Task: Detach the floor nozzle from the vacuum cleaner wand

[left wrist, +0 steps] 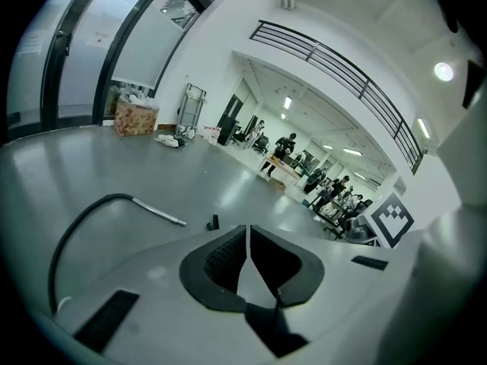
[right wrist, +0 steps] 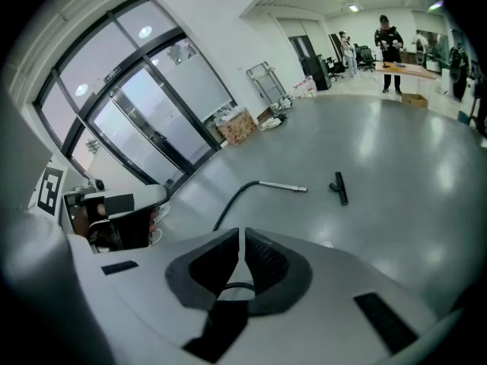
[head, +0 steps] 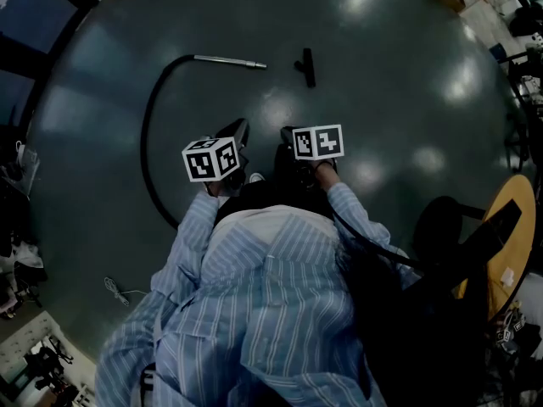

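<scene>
left gripper (left wrist: 248, 234) and right gripper (right wrist: 241, 238) each have jaws pressed together on nothing, held in front of a striped shirt (head: 271, 312) that only the head view shows. beyond them on the grey floor (head: 390, 75), the floor nozzle (head: 307, 66) lies apart from the wand (head: 229, 60), just off its tip. only the gripper views reach the far desks with people (left wrist: 288, 147).

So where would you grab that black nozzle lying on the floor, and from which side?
Probably by the short neck of the floor nozzle, coming from above. It lies flat, apart from the wand, and the neck juts sideways from the long bar, looking narrow enough for the jaws to straddle.
</scene>
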Tool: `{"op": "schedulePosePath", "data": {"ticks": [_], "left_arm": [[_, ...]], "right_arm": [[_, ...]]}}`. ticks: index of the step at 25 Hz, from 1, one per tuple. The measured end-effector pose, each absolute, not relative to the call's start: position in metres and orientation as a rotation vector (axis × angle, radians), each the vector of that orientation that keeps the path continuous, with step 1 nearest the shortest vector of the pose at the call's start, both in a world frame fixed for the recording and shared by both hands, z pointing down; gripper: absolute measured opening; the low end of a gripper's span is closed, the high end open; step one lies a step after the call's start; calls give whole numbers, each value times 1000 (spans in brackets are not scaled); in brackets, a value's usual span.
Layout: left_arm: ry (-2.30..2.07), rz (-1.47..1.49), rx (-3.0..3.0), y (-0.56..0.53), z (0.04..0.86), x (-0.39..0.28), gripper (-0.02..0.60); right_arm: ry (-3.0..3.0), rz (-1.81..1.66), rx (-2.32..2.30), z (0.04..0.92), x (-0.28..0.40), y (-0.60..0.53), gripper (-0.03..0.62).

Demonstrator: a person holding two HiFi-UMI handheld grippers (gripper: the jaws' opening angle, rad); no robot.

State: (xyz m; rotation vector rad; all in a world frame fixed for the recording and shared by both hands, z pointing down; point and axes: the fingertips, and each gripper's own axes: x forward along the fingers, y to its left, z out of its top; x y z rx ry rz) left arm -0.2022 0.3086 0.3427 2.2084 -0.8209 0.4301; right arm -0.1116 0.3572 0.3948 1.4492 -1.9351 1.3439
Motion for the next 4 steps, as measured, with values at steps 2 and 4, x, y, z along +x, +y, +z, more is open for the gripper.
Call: {"op": "schedulePosePath", "data": {"ticks": [2,4], "left_arm": [[-821,435,2206,308,345,-204,21],[-824,437,2201,306,346,-207,21]], "right_arm": [[-1932,1347,1443,396,-114,357,32],[-1931,1349,1434,398,-118,355,32]]}}
